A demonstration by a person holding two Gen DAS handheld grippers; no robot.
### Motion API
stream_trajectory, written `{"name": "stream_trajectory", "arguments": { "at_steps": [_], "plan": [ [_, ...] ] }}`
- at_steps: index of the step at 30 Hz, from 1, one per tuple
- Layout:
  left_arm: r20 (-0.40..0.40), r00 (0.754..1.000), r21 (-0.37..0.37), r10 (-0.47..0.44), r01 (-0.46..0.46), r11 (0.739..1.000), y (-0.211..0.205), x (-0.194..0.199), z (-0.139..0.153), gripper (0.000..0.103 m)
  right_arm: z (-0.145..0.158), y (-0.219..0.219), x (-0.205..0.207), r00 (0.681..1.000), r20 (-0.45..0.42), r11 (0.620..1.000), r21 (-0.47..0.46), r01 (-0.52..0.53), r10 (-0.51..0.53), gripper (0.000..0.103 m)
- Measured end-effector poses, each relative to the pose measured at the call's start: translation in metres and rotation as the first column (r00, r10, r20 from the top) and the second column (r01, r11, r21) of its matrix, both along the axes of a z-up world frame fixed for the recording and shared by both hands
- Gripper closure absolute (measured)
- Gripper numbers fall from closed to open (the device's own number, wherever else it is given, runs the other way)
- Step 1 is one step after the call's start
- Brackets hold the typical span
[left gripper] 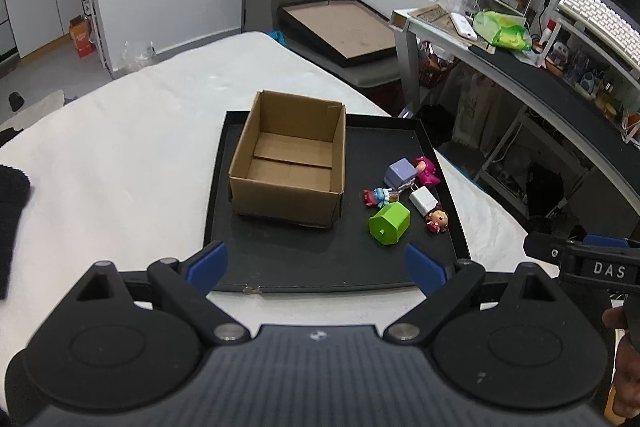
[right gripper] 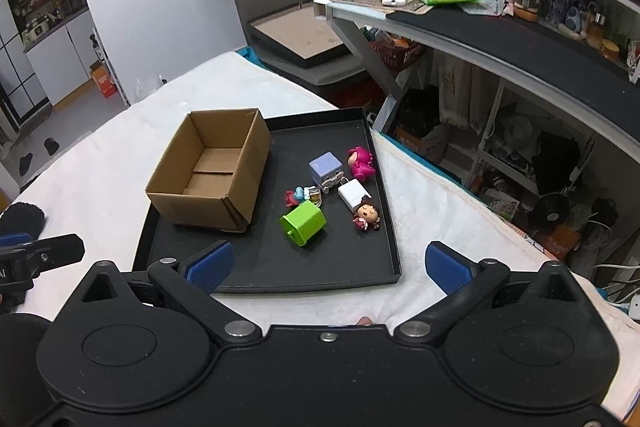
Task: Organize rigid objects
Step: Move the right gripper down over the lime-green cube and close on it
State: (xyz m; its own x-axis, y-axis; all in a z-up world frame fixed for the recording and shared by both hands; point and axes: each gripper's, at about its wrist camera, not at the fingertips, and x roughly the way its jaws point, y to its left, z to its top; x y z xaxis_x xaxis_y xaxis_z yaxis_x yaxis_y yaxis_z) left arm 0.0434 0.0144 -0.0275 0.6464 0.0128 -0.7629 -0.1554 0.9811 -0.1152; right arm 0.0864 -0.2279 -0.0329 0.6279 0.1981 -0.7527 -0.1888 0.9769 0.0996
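My left gripper (left gripper: 316, 267) hangs released above the near edge of the black tray (left gripper: 280, 267), its blue pads spread wide with nothing between them, and my right gripper (right gripper: 328, 267) is likewise released, hovering over the tray's near right corner. The tray lies on a white bed (left gripper: 120, 147), and the open cardboard box (left gripper: 290, 157) sits on its left half, nothing visible inside. The rigid objects cluster on the tray's right half, at about 1 o'clock from my left gripper and 12 o'clock from my right. Nearest is the green block (right gripper: 303, 223), tipped on its side. Just past it lies a small red-and-blue figure (right gripper: 298, 195), and at its 3 o'clock a dark-haired doll (right gripper: 367, 215) on its back. A white cube (right gripper: 354, 194) lies just beyond the doll, close to a lavender cube (right gripper: 326, 166); the pink figure (right gripper: 361, 163) lies beside that, by the tray's right rim.
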Motion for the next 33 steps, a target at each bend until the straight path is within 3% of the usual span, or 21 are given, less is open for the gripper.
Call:
{"name": "stream_trajectory", "arguments": {
  "at_steps": [25,33],
  "plan": [
    [-0.144,0.988,-0.018,0.061,-0.065,0.998,0.035,0.096,-0.052,0.009,-0.057,0.015,0.092,0.990,-0.139,0.999,-0.026,-0.030,0.026,0.000],
    [-0.173,0.982,-0.044,0.077,-0.086,0.995,0.053,0.126,-0.075,0.011,-0.085,0.018,0.121,0.978,-0.209,1.000,-0.010,-0.018,0.015,0.013]
  ]
}}
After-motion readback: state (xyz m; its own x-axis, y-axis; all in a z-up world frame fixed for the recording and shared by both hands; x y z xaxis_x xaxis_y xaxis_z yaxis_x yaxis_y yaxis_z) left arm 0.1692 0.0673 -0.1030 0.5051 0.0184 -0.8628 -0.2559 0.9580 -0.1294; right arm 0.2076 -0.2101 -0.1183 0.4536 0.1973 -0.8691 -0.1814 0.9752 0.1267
